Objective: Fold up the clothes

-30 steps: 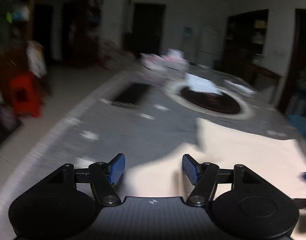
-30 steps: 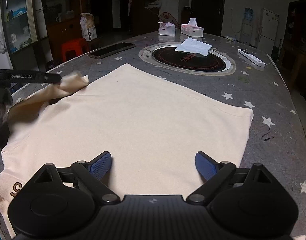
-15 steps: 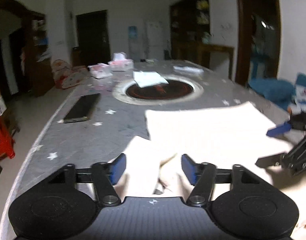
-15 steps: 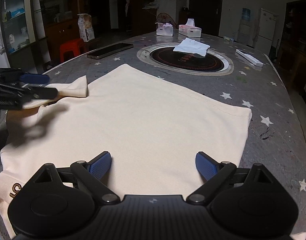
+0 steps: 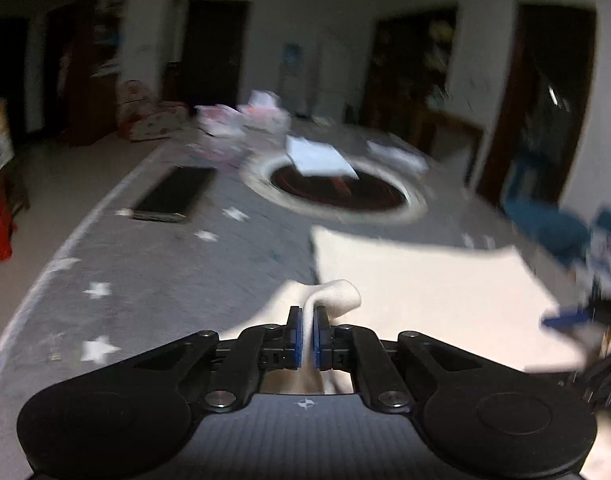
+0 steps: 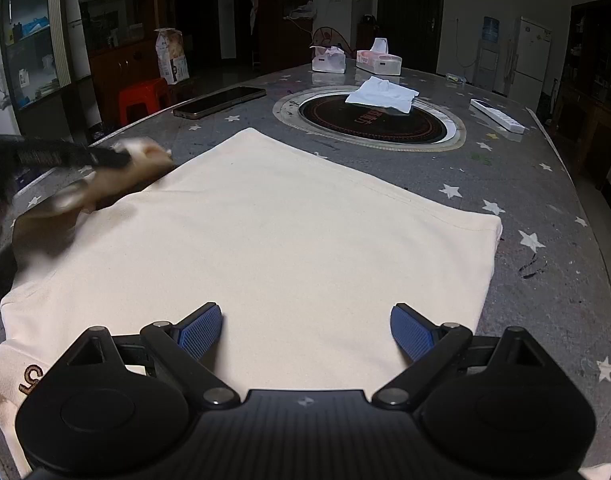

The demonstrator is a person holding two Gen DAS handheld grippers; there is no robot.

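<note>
A cream T-shirt (image 6: 273,240) lies spread flat on the grey star-patterned table (image 6: 545,184). My left gripper (image 5: 308,338) is shut on the shirt's left sleeve (image 5: 337,298), pinched between its blue pads; the view is blurred. In the right wrist view the left gripper (image 6: 117,158) holds that sleeve (image 6: 145,156) lifted at the shirt's left edge. My right gripper (image 6: 305,330) is open and empty, hovering over the near part of the shirt. The right gripper's blue tip (image 5: 565,316) shows at the right of the left wrist view.
A round dark hotplate (image 6: 369,118) with a white cloth (image 6: 383,94) on it sits mid-table. A black phone (image 6: 221,102) lies at the left, a white remote (image 6: 497,116) at the right, tissue boxes (image 6: 377,62) at the far end. A red stool (image 6: 143,98) stands off the table's left.
My left gripper was open over the sleeve and has shut on it. It now lifts the sleeve. The right gripper has stayed open and still.
</note>
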